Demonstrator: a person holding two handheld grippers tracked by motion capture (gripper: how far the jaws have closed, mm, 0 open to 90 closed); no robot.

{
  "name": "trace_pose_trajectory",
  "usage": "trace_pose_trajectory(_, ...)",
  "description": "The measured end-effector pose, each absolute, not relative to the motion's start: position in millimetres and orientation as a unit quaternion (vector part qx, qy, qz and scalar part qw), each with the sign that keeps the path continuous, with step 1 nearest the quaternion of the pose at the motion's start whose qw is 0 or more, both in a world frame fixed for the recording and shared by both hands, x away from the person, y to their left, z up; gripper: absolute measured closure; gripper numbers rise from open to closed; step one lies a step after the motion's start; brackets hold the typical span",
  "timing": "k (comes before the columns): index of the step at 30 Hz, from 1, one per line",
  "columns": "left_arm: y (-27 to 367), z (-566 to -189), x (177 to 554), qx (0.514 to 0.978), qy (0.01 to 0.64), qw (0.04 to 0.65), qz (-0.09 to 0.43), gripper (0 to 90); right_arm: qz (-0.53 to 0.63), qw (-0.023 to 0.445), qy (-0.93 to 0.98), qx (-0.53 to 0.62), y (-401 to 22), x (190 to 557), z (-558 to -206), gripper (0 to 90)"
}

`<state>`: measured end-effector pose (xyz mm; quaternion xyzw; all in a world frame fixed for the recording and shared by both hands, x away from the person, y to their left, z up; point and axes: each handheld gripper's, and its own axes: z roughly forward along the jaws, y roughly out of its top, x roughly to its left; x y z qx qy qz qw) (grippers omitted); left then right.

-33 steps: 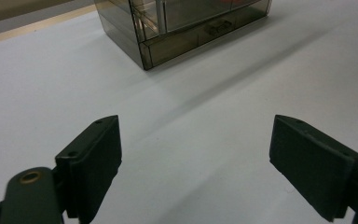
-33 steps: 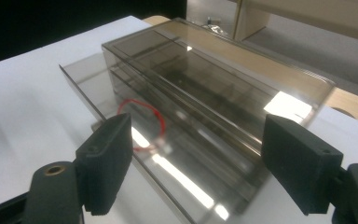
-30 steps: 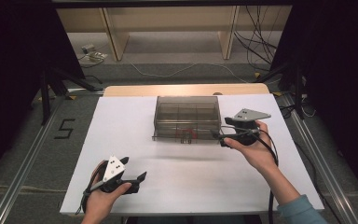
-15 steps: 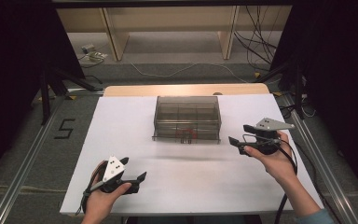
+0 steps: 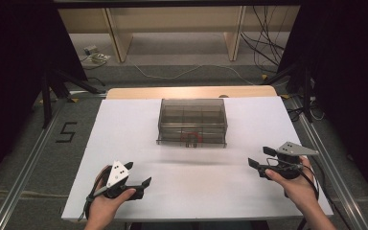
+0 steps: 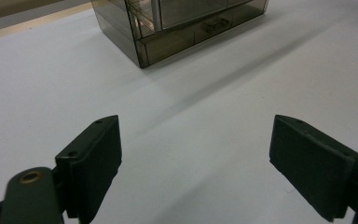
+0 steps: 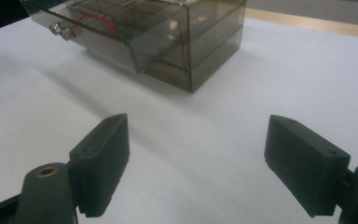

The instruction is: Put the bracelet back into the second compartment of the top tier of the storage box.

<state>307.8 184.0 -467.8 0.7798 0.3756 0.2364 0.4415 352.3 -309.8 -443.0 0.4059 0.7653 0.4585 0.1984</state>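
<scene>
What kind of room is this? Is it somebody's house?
Probably not a house, more likely a lab or workshop. A white table holds one clear drawer box, metal rails run beside it, and loose cables lie on the floor.

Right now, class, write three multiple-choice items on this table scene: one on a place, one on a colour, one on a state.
1. Where does the drawer cabinet stand on the white table?
A. At the far middle
B. At the near left corner
C. Under the right gripper

2. What colour is the item in the lowest drawer?
A. Blue
B. Red
C. Yellow

3. How do the jaws of the right gripper stand?
A. Shut on the drawer knob
B. Shut on nothing
C. Open, holding nothing

Answers: 1 A, since the high view shows the cabinet centred near the far edge. 2 B, as the red item shows through the smoky plastic. 3 C, as the right gripper view shows the jaws wide apart over bare table.
</scene>
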Motion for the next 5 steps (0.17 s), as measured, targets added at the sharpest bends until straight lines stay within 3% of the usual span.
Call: trace_pose_trajectory(5, 175.8, -467.5, 307.0, 0.782, 0.378, 0.444, 0.221, 17.1, 0.461, 0.198, 0.762, 0.409, -315.8, 347.2, -446.2, 21.4)
